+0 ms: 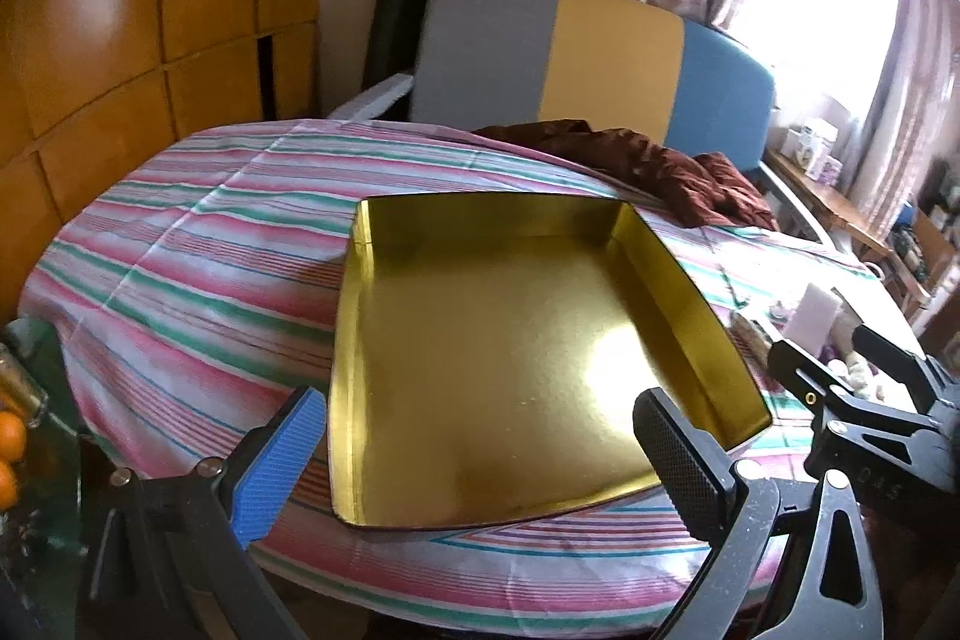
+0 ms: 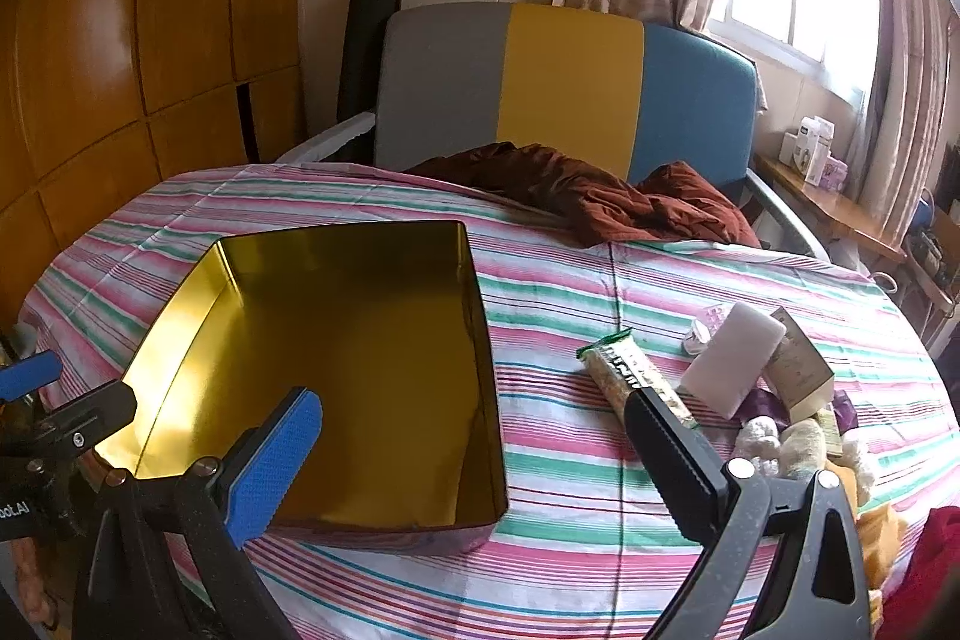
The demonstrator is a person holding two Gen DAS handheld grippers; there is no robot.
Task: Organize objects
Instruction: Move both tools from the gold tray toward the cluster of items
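An empty tin box with a shiny gold inside (image 1: 480, 340) lies open on the striped tablecloth (image 1: 198, 280). My left gripper (image 1: 480, 460) hovers open over the box's near edge, holding nothing. In the right wrist view the box (image 2: 372, 328) is at the left. A pile of small items lies to its right: a snack bar packet (image 2: 624, 376), a white block (image 2: 732, 364), a small beige carton (image 2: 801, 370) and white lumps (image 2: 762, 439). My right gripper (image 2: 474, 454) is open and empty above the cloth, between the box and the pile.
A crumpled dark red cloth (image 2: 600, 202) lies at the table's far side, in front of a grey, yellow and blue chair back (image 2: 570, 82). Oranges (image 1: 9, 436) sit low at the left. Wooden cupboards (image 2: 120, 70) stand at the left, a window and a shelf (image 2: 828, 208) at the right.
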